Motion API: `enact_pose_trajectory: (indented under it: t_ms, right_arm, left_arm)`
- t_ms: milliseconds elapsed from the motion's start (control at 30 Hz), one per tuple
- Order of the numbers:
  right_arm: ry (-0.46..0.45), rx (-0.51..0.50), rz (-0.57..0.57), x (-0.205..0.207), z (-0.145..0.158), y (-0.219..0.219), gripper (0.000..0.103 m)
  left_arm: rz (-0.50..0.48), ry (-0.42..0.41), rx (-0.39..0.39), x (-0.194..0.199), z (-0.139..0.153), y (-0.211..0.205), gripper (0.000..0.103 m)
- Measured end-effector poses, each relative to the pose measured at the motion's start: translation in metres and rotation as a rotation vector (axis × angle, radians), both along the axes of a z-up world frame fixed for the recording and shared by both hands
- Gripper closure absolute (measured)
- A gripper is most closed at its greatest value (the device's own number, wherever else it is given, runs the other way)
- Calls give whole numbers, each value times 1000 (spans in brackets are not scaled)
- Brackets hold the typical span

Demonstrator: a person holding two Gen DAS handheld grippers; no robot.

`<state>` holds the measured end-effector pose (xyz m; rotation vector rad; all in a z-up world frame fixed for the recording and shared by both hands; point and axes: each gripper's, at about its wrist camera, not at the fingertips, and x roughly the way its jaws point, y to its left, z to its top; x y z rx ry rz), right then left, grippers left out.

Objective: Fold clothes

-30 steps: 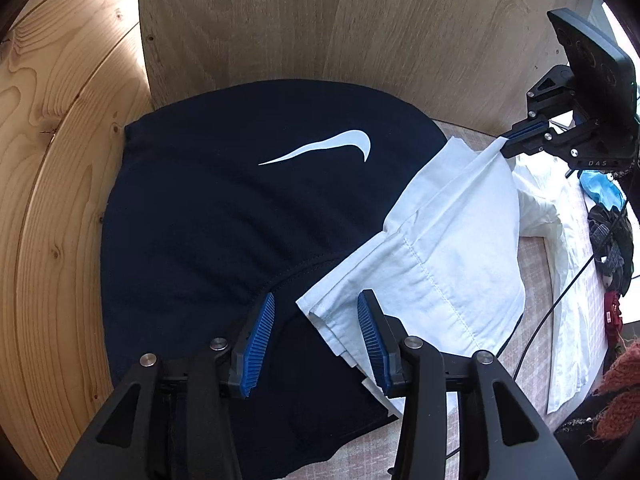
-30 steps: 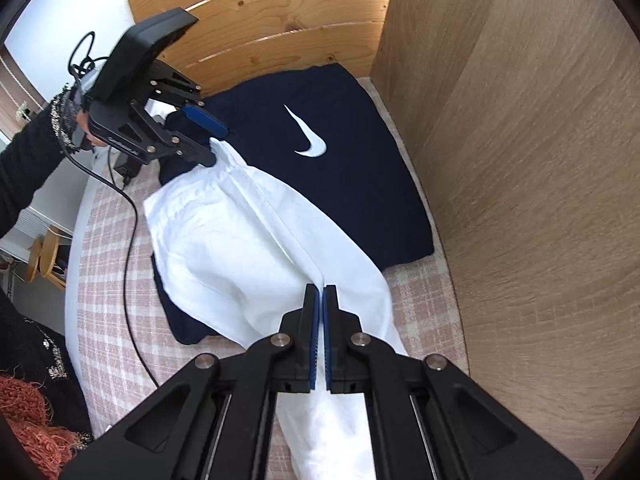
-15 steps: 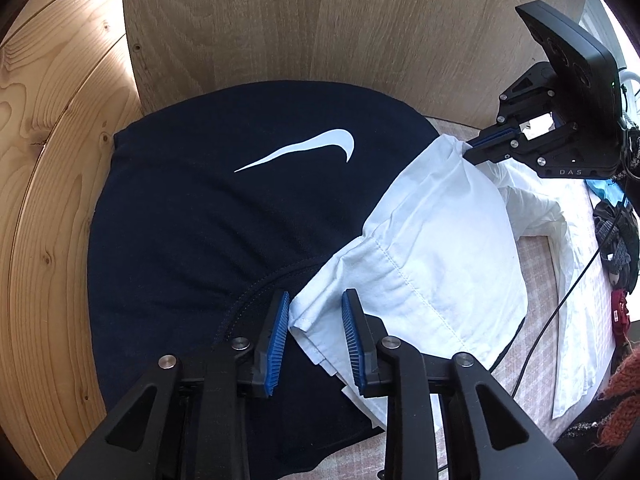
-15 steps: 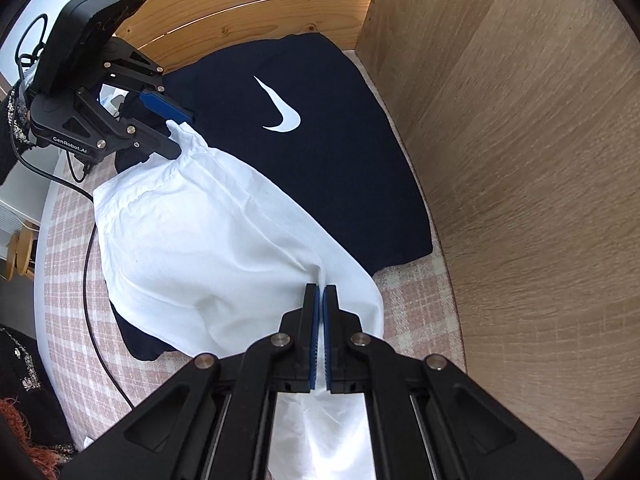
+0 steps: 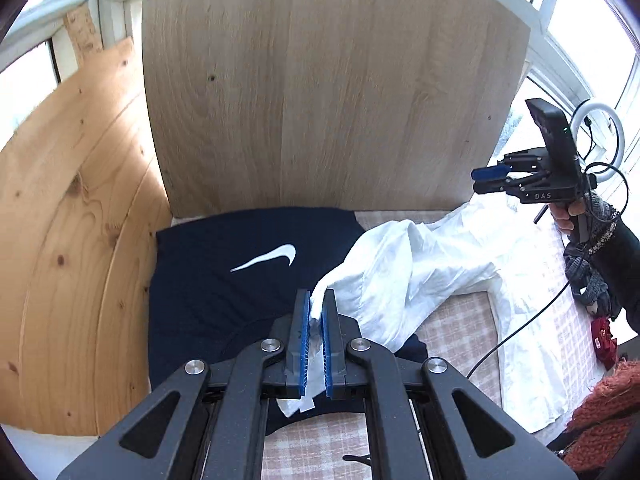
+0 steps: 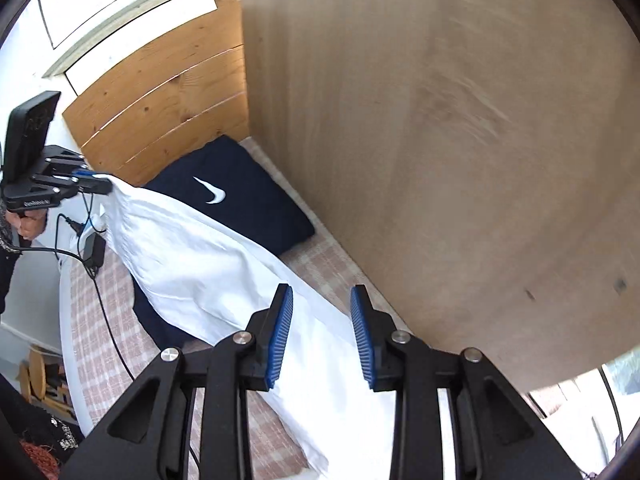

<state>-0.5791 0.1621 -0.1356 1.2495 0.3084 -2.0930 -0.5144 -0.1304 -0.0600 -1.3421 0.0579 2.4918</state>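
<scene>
My left claw [image 5: 316, 312] pointed steeply down over the bed [image 5: 452, 324], its black linkage arms filling the bottom of the left wrist frame. My right claw [image 6: 322, 336] tilted down the same way in its own view, and in the left view it hung at the right edge [image 5: 490, 180], gripped by my hand [image 5: 570, 216] in a dark sleeve with a knitted cuff.

Two boards closed in the bed: a pale, fine-grained panel [image 5: 320, 92] across the top centre and knotty orange pine planks [image 5: 80, 240] down the left. The bed wore a soft pink and white check cover. A navy top [image 5: 224, 280] with a white swoosh lay flat at mid-left, smooth and matt. Across it and off to the right sprawled the white garment [image 5: 420, 272], thin, creased cotton, bunched into ridges. A black cable [image 5: 520, 332] snaked over the cover at the right, near a rust-coloured knit [image 5: 600, 412] in the lower right corner.

The left claw was clenched on a corner of the white garment, the cloth pinched between its ribbed blue pads [image 5: 304, 340] and drawn up into a peak, a scrap hanging out beneath them. The right claw's jaws were opening, its blue pads [image 6: 280, 340] well apart with nothing pressed between them; in its view the garment [image 6: 208, 264] ran as a long white band from the upper left, under the claw, to the bottom of the frame, lying below the pads.
</scene>
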Motion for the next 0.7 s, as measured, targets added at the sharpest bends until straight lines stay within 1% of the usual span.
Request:
enact_pose_trajectory:
  t_ms: [33,100,200,233,267,300,367,467,567,700]
  right_arm:
    - [-18,16,-21,1,-4,12,73]
    - [-5,127,-30,1,-22,29,73]
    - [21,272,-15,1,-50,50,73]
    - [29,282,-1,0,-55,55,73]
    - [41,266,36,2,-56,57,73]
    - [57,244,88,4,-54,57,73]
    - [92,242,180,5,-49,53,73]
    - [110,305,293,-3,-48,44,73]
    - [92,334,394,-11,-53,37,73]
    - [41,386,480,-21,-69,27,74]
  left_arm:
    - [-12,21,-17,1,15,-4,98]
    - [-25,44,-36,30,31,7,98]
    - [-34,42,-76,49,50,15,98]
    - [-47,40,-94,54,55,21,98]
    - [-62,38,-111,59,59,27,98]
    - [-70,35,-126,62,61,32,98]
    - [-67,23,-151,64,57,39,98]
    - [-54,3,-169,71,60,44,98]
    - [-29,-24,-180,67,52,43,98]
    - [1,-57,-185,61,42,39,98]
